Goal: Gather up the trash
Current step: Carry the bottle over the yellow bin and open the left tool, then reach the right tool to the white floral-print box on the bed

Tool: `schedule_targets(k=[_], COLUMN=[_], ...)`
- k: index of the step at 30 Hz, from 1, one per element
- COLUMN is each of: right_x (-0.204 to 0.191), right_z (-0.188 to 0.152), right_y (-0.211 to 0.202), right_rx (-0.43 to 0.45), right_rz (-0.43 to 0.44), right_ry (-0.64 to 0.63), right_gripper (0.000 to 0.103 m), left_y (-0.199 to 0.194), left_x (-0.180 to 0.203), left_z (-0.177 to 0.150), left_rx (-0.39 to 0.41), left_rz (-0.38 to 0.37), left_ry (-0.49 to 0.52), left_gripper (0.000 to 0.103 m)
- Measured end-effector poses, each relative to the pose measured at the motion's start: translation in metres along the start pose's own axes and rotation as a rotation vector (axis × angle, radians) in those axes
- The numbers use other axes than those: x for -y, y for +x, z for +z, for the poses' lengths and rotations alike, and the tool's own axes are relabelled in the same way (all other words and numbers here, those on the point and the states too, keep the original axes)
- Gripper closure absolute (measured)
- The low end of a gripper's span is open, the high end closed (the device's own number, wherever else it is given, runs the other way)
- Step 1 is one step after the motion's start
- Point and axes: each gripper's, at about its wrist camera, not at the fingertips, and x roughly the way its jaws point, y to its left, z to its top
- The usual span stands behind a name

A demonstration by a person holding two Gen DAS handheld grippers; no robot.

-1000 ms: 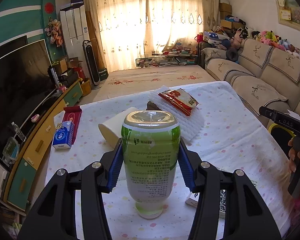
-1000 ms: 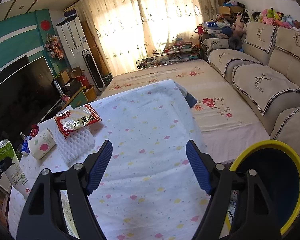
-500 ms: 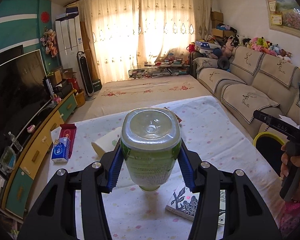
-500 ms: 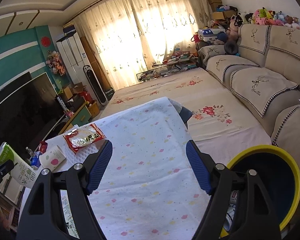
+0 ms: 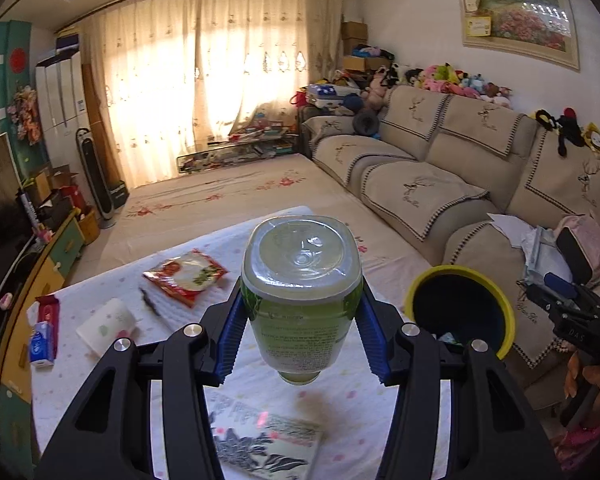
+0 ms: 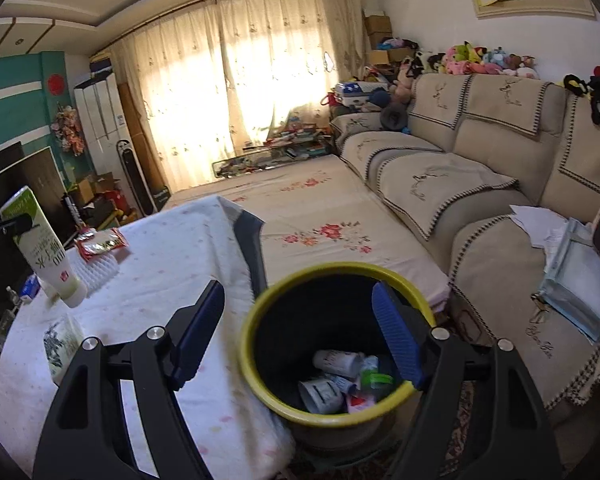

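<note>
My left gripper is shut on a green plastic bottle, held upside down above the table with its base toward the camera. The same bottle shows at the far left of the right wrist view, cap downward. A yellow-rimmed black trash bin stands on the floor at the table's right edge, with several bits of packaging inside. My right gripper is open and empty, hanging over the bin's near side. From the left wrist view the bin lies to the right of the bottle.
On the dotted tablecloth lie a red snack packet on white foam, a paper roll, a blue tissue pack and a booklet. A beige sofa runs along the right. A TV cabinet borders the left.
The left gripper has lifted the bottle and swung it right, bringing the bin into its view. The right gripper has swung right, from over the tablecloth to over the bin.
</note>
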Motion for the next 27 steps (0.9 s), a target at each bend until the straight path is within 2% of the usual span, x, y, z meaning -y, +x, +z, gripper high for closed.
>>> schedule_targets(k=[3,8,16,19,21,23,27], right_x=[0.030,0.073,0.107,0.113,0.111,0.110,0.103], right_z=[-0.017,-0.039,-0.045,-0.044,-0.044,-0.045,-0.047], right_y=[-0.005,-0.020,-0.039,-0.039,-0.037,-0.036,-0.030], right_rx=[-0.030,-0.054,-0.035,-0.034,-0.038,-0.043,-0.056], right_rz=[-0.062,-0.116,-0.141,-0.145,-0.140,-0.133,-0.116], right_ry=[0.024,0.086,0.137,0.149,0.153,0.152,0.146], right_gripper=[0.031,0.031,0.031,0.031,0.031,0.031,0.031], left_y=[0.021,0.058,0.127,0.150,0.160,0.158,0.138], left_x=[0.045,0.120,0.204,0.218,0.221,0.220,0.200], left_z=[0.006,0.012,0.017,0.012,0.007,0.005,0.004], left_rx=[-0.016,-0.037,-0.115,-0.160,-0.171,-0.157,-0.119], left_rz=[-0.083,-0.192,-0.255,-0.254,-0.231,-0.215,-0.196], left_ry=[0.029,0.081,0.143,0.145,0.147,0.141,0.131], left_gripper=[0.052,0.052,0.052,0.051,0.043,0.026,0.025])
